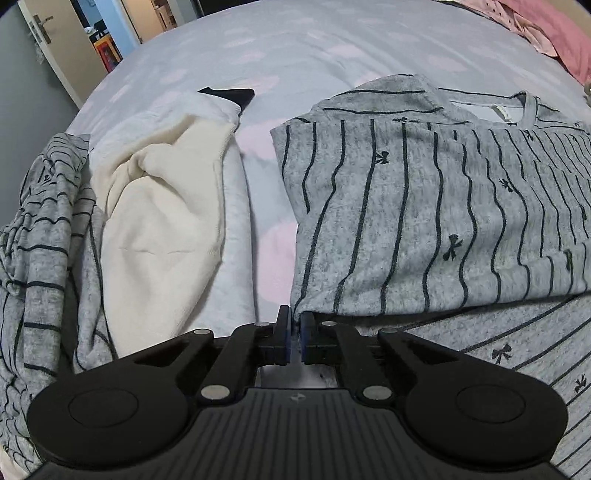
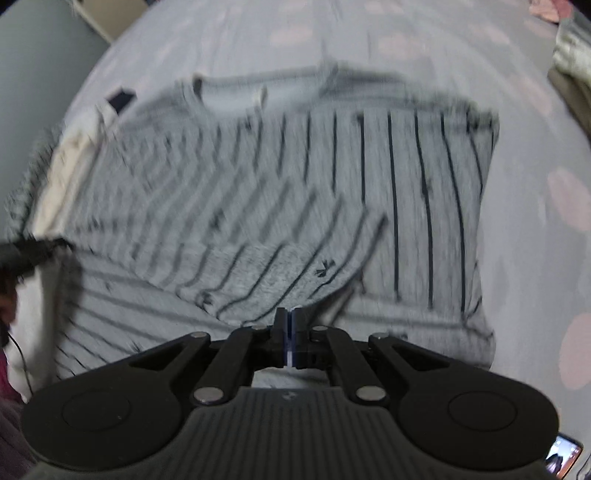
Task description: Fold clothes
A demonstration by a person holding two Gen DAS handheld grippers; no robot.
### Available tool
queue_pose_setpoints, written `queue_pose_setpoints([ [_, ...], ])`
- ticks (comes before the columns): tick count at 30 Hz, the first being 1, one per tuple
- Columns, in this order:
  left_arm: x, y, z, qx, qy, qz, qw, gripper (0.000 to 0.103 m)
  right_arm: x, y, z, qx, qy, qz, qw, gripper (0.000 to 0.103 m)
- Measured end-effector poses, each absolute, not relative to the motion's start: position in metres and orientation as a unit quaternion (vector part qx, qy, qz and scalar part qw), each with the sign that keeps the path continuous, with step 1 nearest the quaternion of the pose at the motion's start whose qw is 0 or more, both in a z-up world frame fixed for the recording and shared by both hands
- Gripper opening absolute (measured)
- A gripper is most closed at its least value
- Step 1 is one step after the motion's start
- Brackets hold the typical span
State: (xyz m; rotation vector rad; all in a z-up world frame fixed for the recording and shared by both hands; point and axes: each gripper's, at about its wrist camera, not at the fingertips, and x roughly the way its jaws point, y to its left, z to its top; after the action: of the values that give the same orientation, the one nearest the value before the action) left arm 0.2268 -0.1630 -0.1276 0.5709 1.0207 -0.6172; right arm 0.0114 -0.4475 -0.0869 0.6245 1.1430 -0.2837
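A grey knit shirt (image 1: pixel 424 206) with thin dark stripes and small bows lies on the bed, neckline away from me. My left gripper (image 1: pixel 294 319) is shut on the near left corner of its folded part, with cloth showing between the fingers. The right wrist view is blurred by motion. There the same shirt (image 2: pixel 424 206) spreads across the middle, and a diagonal striped flap (image 2: pixel 280 269) is laid over it. My right gripper (image 2: pixel 289 316) is shut at that flap's near edge, which looks sharp while the rest smears. The left gripper (image 2: pixel 22 251) appears at the far left.
A heap of cream (image 1: pixel 159 221) and grey striped clothes (image 1: pixel 40 236) lies to the left, with a dark item (image 1: pixel 232 94) behind it. Pink bedding (image 1: pixel 546 26) sits at the back right. The bed sheet (image 1: pixel 295 48) is pale with pink patches. A phone (image 2: pixel 561 456) lies at the lower right.
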Motion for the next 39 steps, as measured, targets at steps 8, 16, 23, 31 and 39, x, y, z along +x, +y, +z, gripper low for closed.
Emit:
queue_pose_setpoints([
  [8, 0.235, -0.150, -0.108, 0.227, 0.518, -0.307, 0.766, 0.033, 0.011, -0.473, -0.090, 0.297, 0.517, -0.163, 0.786, 0.033],
  [16, 0.275, -0.158, -0.071, 0.126, 0.479, -0.312, 0.811, 0.046, 0.024, -0.499, -0.078, 0.297, 0.463, -0.202, 0.810, 0.033],
  [23, 0.328, -0.202, -0.092, 0.100, 0.483, -0.290, 0.820, 0.050, 0.034, -0.524, -0.082, 0.318, 0.443, -0.227, 0.807, 0.036],
  [31, 0.371, -0.224, -0.120, 0.038, 0.519, -0.269, 0.810, 0.050, 0.047, -0.525, -0.089, 0.314, 0.451, -0.221, 0.806, 0.037],
  [39, 0.384, -0.236, -0.132, 0.020, 0.558, -0.248, 0.792, 0.020, 0.045, -0.522, -0.100, 0.315, 0.482, -0.207, 0.791, 0.037],
])
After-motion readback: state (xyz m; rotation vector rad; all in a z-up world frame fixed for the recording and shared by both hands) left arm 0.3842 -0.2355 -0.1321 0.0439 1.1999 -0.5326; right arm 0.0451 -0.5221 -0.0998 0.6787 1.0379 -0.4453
